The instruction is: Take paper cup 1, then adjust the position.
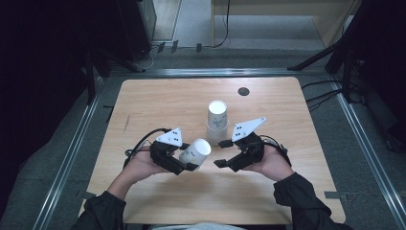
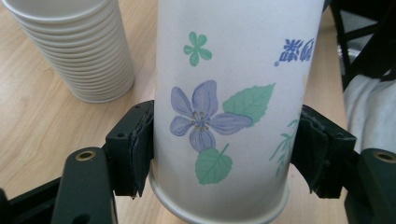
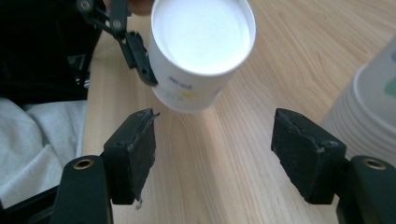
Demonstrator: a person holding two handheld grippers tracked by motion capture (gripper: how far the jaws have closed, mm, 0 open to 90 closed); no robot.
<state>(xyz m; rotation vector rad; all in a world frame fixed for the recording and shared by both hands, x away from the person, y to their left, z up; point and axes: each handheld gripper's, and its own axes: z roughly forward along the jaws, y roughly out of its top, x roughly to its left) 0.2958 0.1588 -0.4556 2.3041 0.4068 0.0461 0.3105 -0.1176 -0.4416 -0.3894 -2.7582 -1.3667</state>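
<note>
High view: a pale wooden worktop [image 1: 158, 103] with a stack of cups [image 1: 217, 120] standing upside down near its middle. Just nearer than the stack and to its left, a single paper cup [image 1: 196, 152] lying on its side in the air, clamped in the left tool [image 1: 186, 163]. White bottom of the cup turned toward the stack. Left hand [image 1: 142, 165] wrapped around that tool's body, grey three-cornered plate on top. To the right of the stack's foot, the right tool [image 1: 221, 153] in the right hand [image 1: 273, 163], jaws apart with nothing between them, tips aimed at the held cup. Small dark round plug [image 1: 243, 91] in the worktop beyond the stack.

Left gripper view: the paper cup [image 2: 224, 107] pinched at its sides by both black pads, near the rolled rim at the bottom of the picture. Purple flower, green leaves and blue print on its wall. Stack of cups [image 2: 77, 49] beside it at upper left, apart from it, resting on the worktop [image 2: 32, 130].

Right gripper view: jaws of the right tool [image 3: 212, 142] standing fairly wide, bare worktop [image 3: 212, 177] between them. Beyond the jaws, the cup [image 3: 201, 46] bottom-on, one jaw of the left tool pressed to its left side. Edge of the stack [image 3: 373, 107] at the far right, just beside the right-hand pad.
</note>
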